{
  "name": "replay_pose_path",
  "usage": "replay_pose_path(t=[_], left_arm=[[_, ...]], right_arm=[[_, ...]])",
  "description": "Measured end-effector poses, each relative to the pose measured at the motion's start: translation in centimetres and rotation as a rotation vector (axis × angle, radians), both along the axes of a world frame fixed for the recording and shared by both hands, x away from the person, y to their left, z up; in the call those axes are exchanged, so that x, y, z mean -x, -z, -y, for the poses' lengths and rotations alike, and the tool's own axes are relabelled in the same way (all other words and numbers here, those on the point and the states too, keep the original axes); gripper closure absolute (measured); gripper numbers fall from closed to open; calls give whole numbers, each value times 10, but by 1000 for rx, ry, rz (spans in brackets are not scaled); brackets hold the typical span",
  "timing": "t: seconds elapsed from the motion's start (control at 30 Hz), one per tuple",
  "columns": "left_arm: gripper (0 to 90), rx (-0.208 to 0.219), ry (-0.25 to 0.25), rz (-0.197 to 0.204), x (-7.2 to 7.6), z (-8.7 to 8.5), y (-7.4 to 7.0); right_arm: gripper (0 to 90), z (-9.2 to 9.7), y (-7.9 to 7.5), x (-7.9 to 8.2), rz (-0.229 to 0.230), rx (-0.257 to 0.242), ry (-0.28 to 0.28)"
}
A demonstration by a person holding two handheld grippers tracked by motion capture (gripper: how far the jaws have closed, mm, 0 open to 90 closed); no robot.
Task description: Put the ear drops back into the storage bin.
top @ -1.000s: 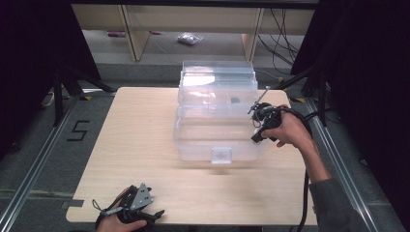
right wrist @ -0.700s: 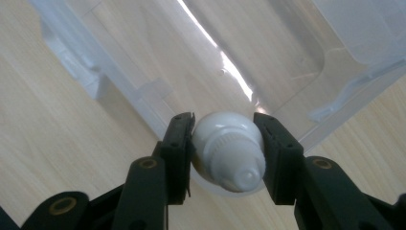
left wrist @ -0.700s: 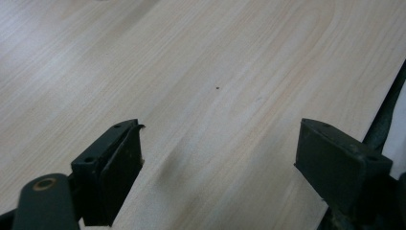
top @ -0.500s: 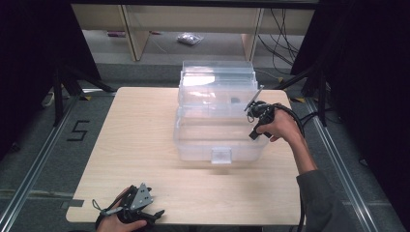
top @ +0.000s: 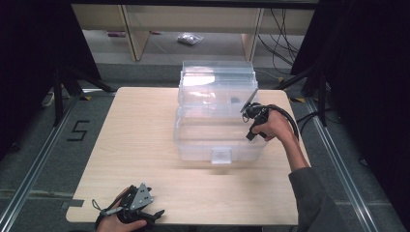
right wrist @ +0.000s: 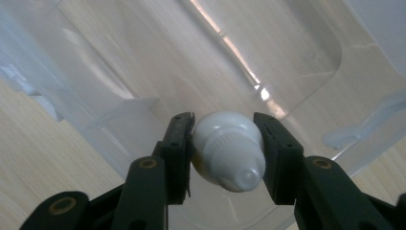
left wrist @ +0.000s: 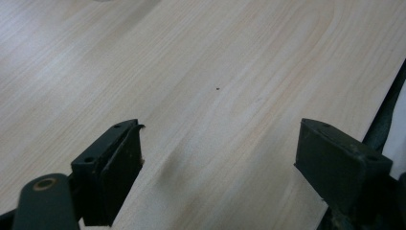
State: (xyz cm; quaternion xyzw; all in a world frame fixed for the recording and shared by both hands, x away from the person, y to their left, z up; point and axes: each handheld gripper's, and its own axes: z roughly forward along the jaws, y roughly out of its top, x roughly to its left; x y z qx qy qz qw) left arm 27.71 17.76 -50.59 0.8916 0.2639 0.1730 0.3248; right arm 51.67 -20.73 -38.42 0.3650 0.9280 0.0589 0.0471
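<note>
A clear plastic storage box (top: 193,140) with its lid raised at the back stands on the middle of the wooden table (top: 125,145). My right gripper (top: 247,112) is held over the box's right rim, shut on a small white bottle (right wrist: 226,148) that shows its ribbed cap end. Below the bottle lies the inside of the clear box (right wrist: 201,57). My left gripper (top: 157,213) rests at the table's near left edge. Its fingers (left wrist: 110,167) stand wide apart over bare wood (left wrist: 201,62), with nothing between them.
A black cable (top: 289,118) loops from the right gripper past the box's right side. Beyond the table's far edge are wooden shelf legs (top: 130,29) and a small bag (top: 189,38) on the floor. Metal rails (top: 29,169) run along both sides.
The right hand and its gripper have moved left and slightly forward, from beside the box's right wall to over its rim. The left gripper has stayed put.
</note>
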Motion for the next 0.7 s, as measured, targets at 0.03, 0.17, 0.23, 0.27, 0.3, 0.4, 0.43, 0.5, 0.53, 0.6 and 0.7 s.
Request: replay_pose_path(t=[0.03, 0.17, 0.23, 0.27, 0.3, 0.4, 0.43, 0.5, 0.53, 0.6, 0.7], left_arm=[[156, 13, -10, -9, 1, 0, 0], [156, 2, 3, 4, 0, 0, 0], [156, 7, 3, 0, 1, 0, 0], [156, 6, 0, 4, 0, 0, 0], [156, 3, 2, 4, 0, 0, -1], [156, 5, 5, -2, 1, 0, 0], [156, 6, 3, -5, 1, 0, -1], [156, 9, 0, 2, 1, 0, 0], [156, 7, 1, 2, 1, 0, 0], [156, 5, 3, 0, 0, 0, 0], [156, 5, 4, 2, 1, 0, 0]], right_arm=[[602, 0, 1, -1, -4, 8, -12], [602, 0, 6, -4, -17, 4, 3], [602, 0, 9, -6, -15, 2, -3], [602, 1, 12, -6, -24, 0, 0], [602, 0, 14, -6, -34, 14, 13], [602, 0, 20, -8, -44, 21, 6], [602, 0, 21, -9, -37, 24, 6], [602, 0, 23, -11, -43, 20, -1], [602, -2, 23, -10, -47, 23, 14], [602, -2, 24, -11, -48, 25, 4], [602, -4, 27, -13, -51, 29, -7]])
